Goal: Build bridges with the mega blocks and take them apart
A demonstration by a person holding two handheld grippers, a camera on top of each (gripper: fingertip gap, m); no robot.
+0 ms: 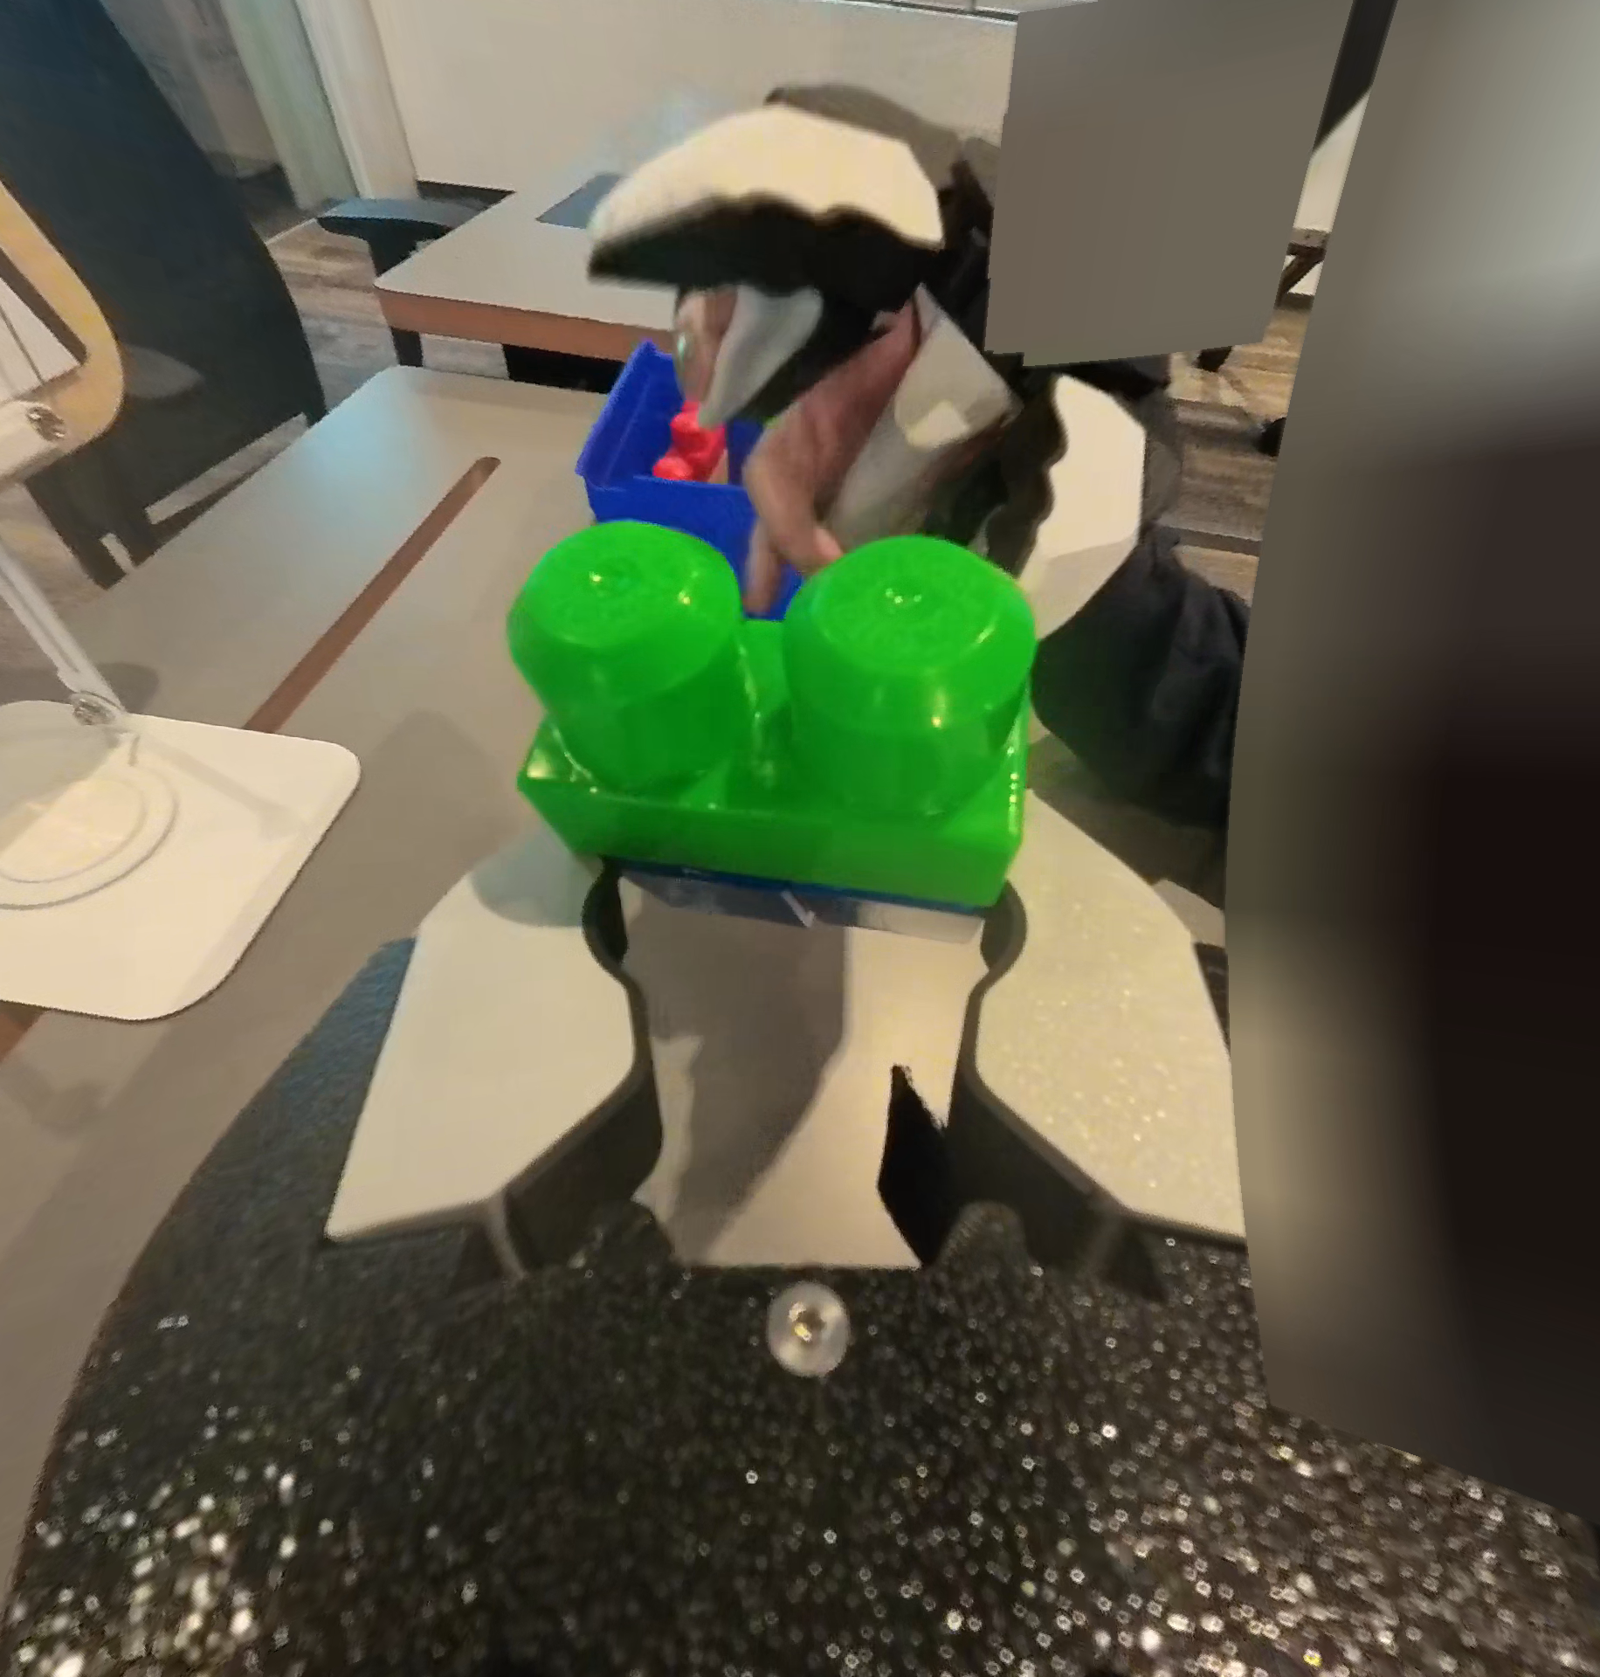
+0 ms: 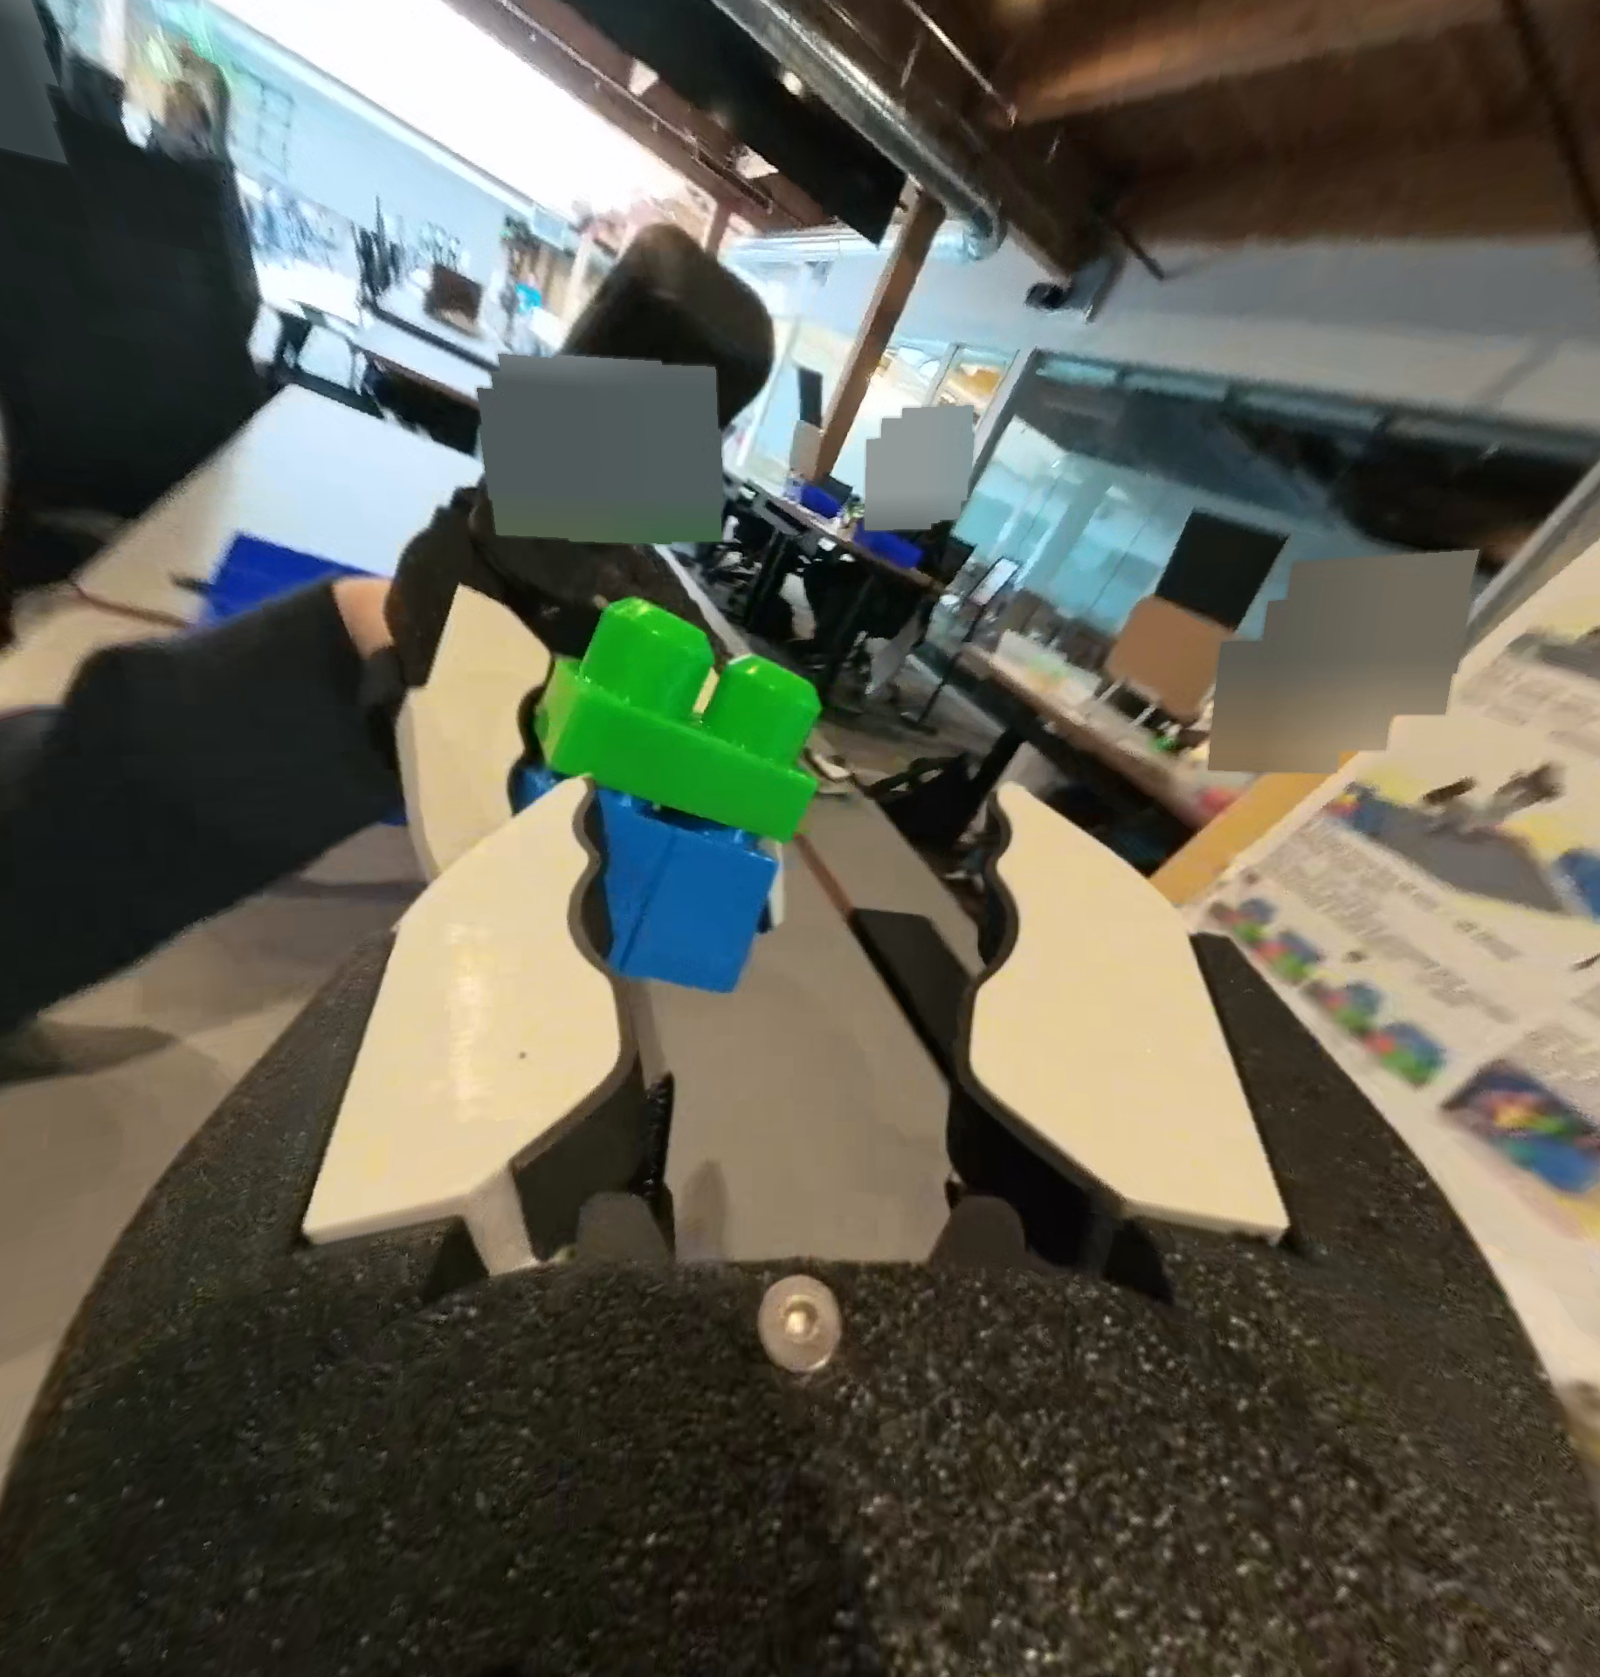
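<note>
The left gripper (image 1: 801,894) clamps a blue block (image 1: 778,900), mostly hidden under the green block (image 1: 769,717) with 2 studs stacked on it. Beyond the jaws, a blue bin (image 1: 660,490) holds red pieces (image 1: 687,451), partly hidden. The right gripper (image 2: 792,871) is wide open; the stacked blocks sit by its left finger (image 2: 497,953), contact unclear.

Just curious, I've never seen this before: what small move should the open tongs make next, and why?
Probably shift the open right tongs sideways and up until the green block sits centred in their gap. The left tongs clamp the blue block beneath it, and the stack sits off to one side of that gap, so closing now would likely miss the green.
</note>
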